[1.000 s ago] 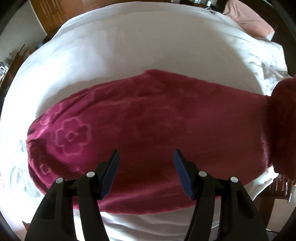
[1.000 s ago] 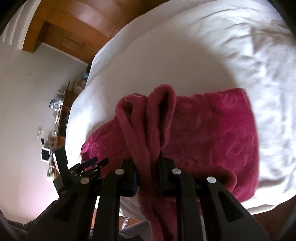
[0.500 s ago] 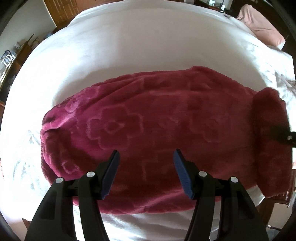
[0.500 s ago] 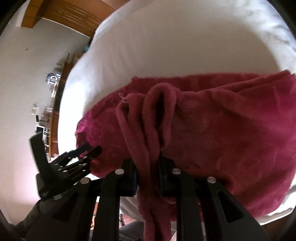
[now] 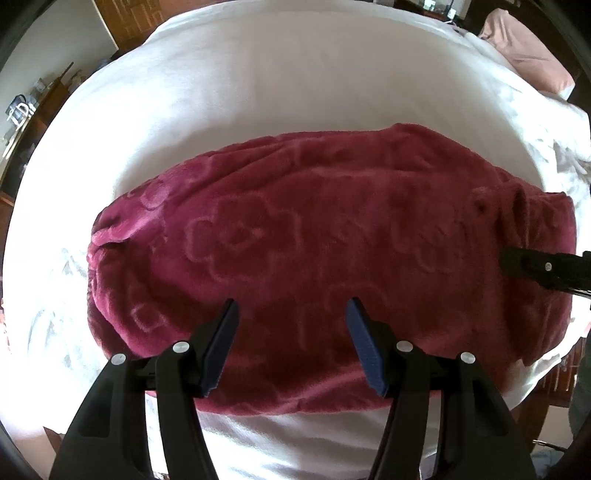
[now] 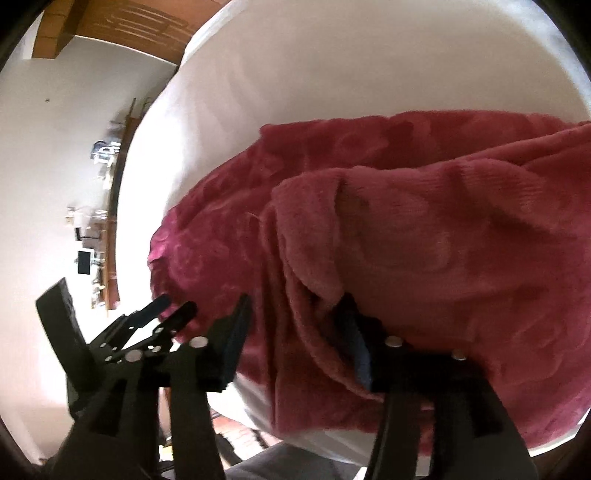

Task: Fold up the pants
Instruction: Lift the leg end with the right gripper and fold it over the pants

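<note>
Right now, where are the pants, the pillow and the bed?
pants [image 5: 295,240]: left wrist view, flower pattern in the middle.
pillow [image 5: 524,48]: left wrist view, pink top face.
bed [image 5: 295,92]: left wrist view, bare white sheet.

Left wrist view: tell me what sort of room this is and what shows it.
Most likely a bedroom. A wide bed under a white sheet fills the view, a pink pillow lies at its far corner, and wooden furniture stands along the wall. The crimson fleece pants are spread on the sheet.

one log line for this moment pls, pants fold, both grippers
step: end of fold | pants: doubled on white bed | right gripper: jaws opening, fabric edge between fingers | left gripper: open, empty, over pants
</note>
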